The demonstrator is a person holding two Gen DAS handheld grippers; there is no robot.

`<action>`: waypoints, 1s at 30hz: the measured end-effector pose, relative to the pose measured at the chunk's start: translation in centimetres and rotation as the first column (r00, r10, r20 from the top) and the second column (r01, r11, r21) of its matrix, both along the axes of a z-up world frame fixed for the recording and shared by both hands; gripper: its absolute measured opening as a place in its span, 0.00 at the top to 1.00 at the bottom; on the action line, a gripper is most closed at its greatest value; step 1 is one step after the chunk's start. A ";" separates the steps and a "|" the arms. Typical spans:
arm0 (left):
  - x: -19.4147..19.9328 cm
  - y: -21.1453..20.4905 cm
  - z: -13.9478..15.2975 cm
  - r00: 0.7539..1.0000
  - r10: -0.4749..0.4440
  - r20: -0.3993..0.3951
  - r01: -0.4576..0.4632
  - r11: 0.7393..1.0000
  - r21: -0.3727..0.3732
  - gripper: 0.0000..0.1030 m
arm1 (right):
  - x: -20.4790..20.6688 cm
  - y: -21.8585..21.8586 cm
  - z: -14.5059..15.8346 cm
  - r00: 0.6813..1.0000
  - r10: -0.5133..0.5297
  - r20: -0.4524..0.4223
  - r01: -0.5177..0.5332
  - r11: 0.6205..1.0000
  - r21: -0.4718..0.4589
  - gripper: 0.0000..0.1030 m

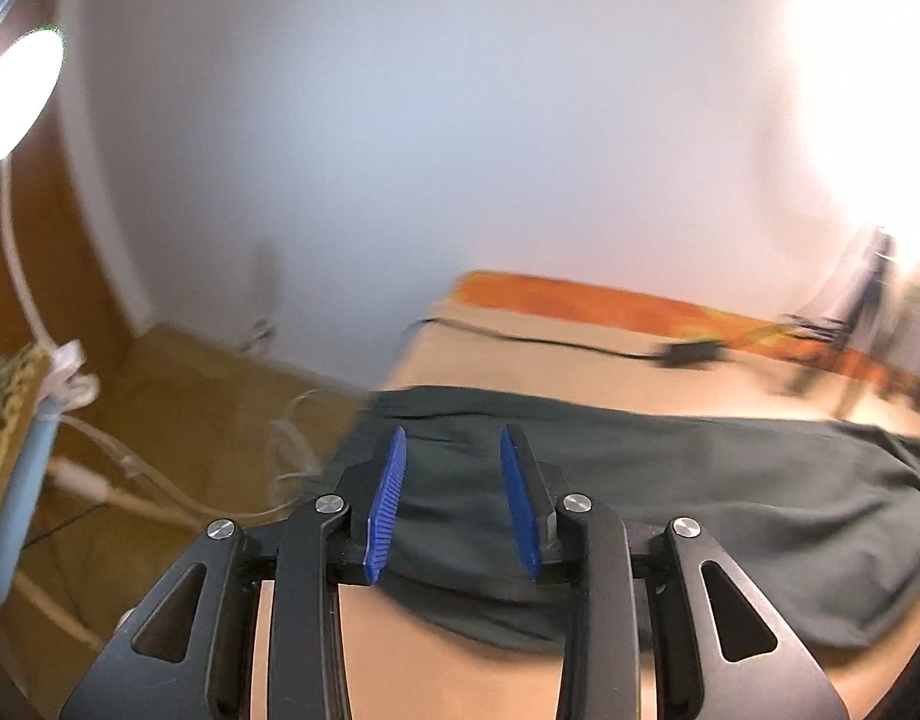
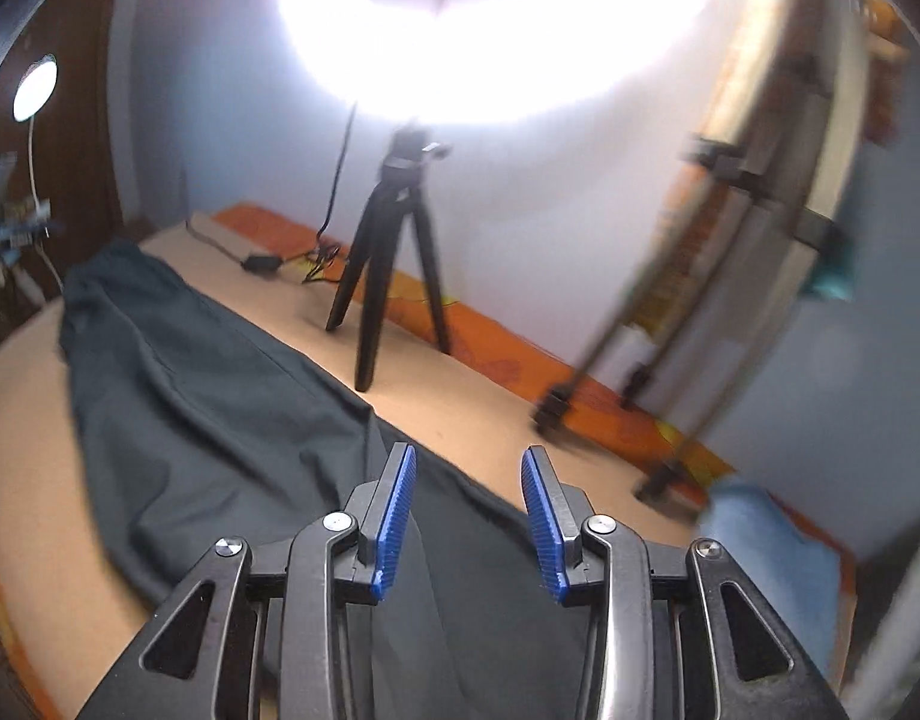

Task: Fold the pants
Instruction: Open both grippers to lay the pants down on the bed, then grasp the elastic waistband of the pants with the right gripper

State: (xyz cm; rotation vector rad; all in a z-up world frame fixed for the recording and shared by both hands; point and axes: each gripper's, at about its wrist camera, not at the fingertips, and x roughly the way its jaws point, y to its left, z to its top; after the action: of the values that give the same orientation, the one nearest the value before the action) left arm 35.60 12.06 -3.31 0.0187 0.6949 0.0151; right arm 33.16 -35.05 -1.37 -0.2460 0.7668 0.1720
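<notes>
Both tools wide open, nothing held: left tool over one end of the dark pants, right tool over the other. Pants lie lengthwise on the tan bench. Looks like pre-grasp; next: lower, pinch edges. Tripod beyond.

Black tripod stands close behind pants.
</notes>
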 end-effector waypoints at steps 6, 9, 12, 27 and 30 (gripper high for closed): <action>-3.7 -9.0 0.7 0.970 -0.242 -0.011 0.242 0.970 -0.014 0.65 | -7.4 -5.1 2.6 0.998 -0.056 0.003 0.056 0.998 0.026 0.63; -5.2 -12.8 0.4 0.939 -0.342 -0.037 0.340 0.939 -0.048 0.64 | -11.3 -7.4 2.7 0.997 -0.077 -0.011 0.077 0.996 0.044 0.63; -6.5 -16.5 -0.3 0.904 -0.422 -0.066 0.418 0.906 -0.068 0.62 | -15.0 -9.1 2.4 0.996 -0.085 -0.032 0.086 0.996 0.030 0.63; -12.2 -31.4 -4.7 0.695 -0.679 -0.235 0.694 0.719 -0.024 0.52 | -25.5 -8.3 -4.2 0.971 0.143 -0.190 -0.150 0.988 -0.022 0.41; -12.4 -32.8 -5.0 0.676 -0.694 -0.247 0.716 0.698 0.003 0.52 | -25.4 -7.4 -5.7 0.969 0.161 -0.187 -0.182 0.978 -0.099 0.36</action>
State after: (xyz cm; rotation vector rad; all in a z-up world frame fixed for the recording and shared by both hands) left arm 23.17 -20.74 -8.35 0.3981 0.8823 -0.7231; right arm 7.73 -42.44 -7.05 -0.4113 0.9351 0.3178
